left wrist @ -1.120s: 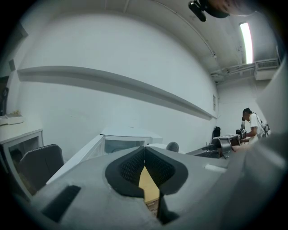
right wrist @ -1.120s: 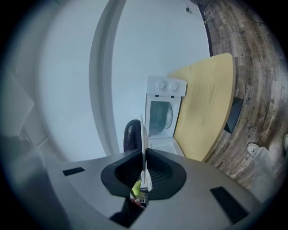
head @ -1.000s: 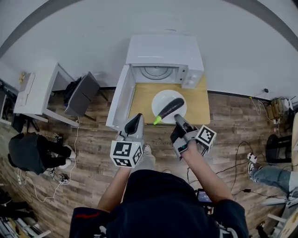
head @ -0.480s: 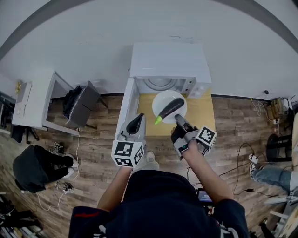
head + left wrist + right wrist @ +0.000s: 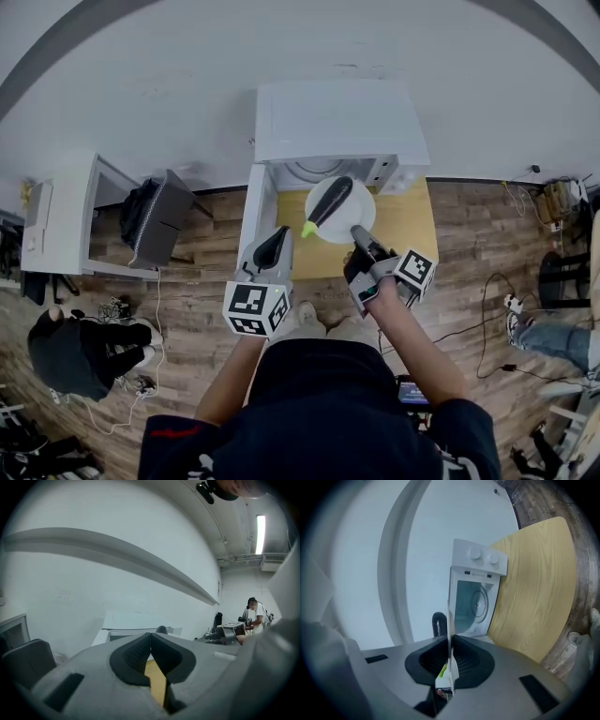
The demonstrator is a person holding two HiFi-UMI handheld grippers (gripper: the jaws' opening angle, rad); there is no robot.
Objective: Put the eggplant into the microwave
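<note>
A dark purple eggplant (image 5: pixel 324 203) with a green stem lies on a white plate (image 5: pixel 352 214), held just in front of the open white microwave (image 5: pixel 339 120). My right gripper (image 5: pixel 359 236) is shut on the plate's near rim. In the right gripper view the plate (image 5: pixel 451 620) shows edge-on between the shut jaws of the right gripper (image 5: pixel 451 642), the eggplant's dark end (image 5: pixel 438 623) rises to its left, and the microwave cavity (image 5: pixel 474 602) lies ahead. My left gripper (image 5: pixel 273 247) is shut and holds nothing, left of the plate; the left gripper (image 5: pixel 150 638) has its jaws touching.
The microwave door (image 5: pixel 257 208) stands swung open to the left, close to my left gripper. The microwave sits on a small wooden table (image 5: pixel 409 223) over a wood-plank floor. A white desk (image 5: pixel 66 216) and a dark chair (image 5: pixel 155 211) stand at the left.
The plate with the eggplant has moved away from me, toward the microwave opening, carried by my right gripper. The eggplant now points more toward the cavity. My left gripper stayed about where it was.
</note>
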